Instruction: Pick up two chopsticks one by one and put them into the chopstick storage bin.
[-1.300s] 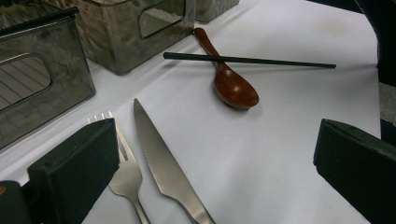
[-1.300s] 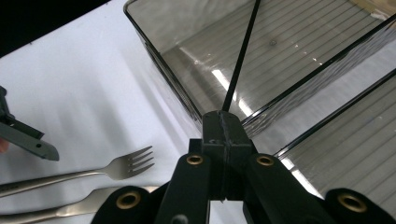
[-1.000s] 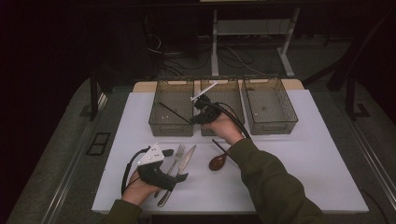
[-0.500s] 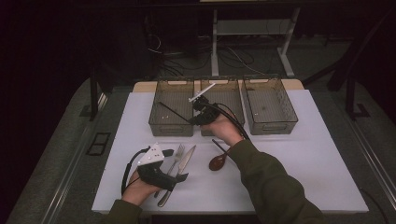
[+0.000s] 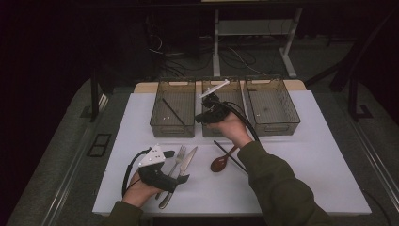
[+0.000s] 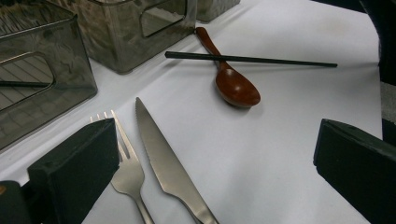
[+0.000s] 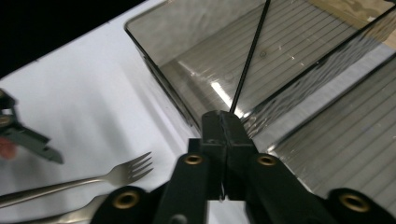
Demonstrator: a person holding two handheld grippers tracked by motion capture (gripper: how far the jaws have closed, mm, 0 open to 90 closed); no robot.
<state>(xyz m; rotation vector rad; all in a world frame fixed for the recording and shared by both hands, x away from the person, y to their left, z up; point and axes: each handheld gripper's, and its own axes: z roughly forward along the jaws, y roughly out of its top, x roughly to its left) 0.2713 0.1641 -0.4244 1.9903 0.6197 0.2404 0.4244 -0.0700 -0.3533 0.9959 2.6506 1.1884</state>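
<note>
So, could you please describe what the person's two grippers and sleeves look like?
Both are black handheld tools. The left claw carries a grey three-cornered plate on top and trails a looping black cable; its two jaws are thick black blocks. The right claw has brass-coloured rivets along its black linkage and a black cable. The sleeves are olive green.

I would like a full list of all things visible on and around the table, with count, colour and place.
Bins: three, smoky clear, in a row at the far side.
Chopstick in bin: one, black, left bin.
Chopstick on table: one, black, across the spoon handle.
Spoon: one, reddish brown, table middle.
Fork: one, silver, near left.
Knife: one, silver, beside the fork.
Table: one, white.
Left gripper: black, open, by the fork.
Right gripper: black, shut, over the bins.
</note>
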